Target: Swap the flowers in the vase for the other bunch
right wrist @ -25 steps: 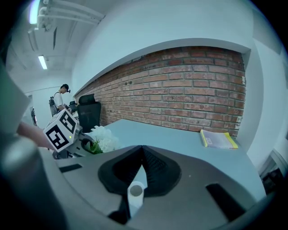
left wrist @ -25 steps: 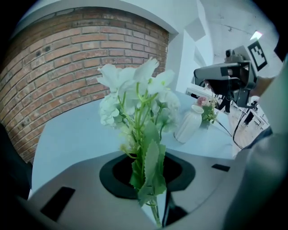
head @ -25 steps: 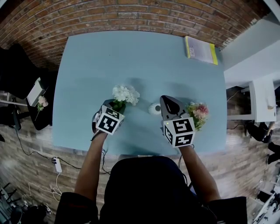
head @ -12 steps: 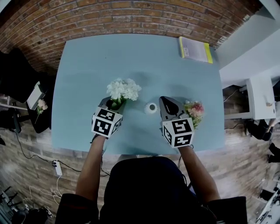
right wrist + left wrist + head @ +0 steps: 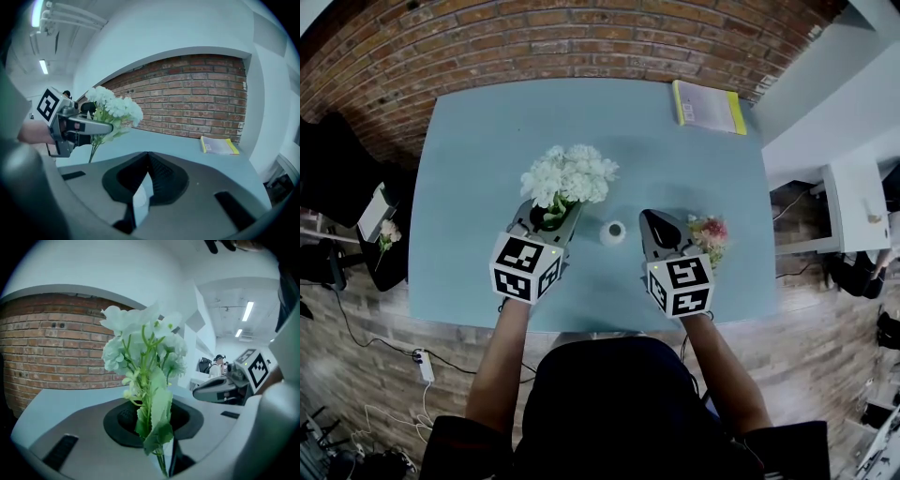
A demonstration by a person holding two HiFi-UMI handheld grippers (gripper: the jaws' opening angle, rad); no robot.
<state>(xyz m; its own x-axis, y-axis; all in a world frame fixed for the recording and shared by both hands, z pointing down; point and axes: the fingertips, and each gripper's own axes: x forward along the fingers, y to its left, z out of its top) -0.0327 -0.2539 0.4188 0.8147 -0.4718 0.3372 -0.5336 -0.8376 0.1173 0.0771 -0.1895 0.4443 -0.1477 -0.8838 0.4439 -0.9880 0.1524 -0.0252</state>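
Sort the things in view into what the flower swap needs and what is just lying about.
For the job: white flowers, clamped in the left gripper; vase; pink bunch on the table; right gripper, shut and empty.
Lying about: yellow-edged booklet; power strip.

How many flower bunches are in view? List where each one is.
3. A white bunch in the left gripper, over the table; pink bunch on the table beside the right gripper; small bunch off the table's left edge.
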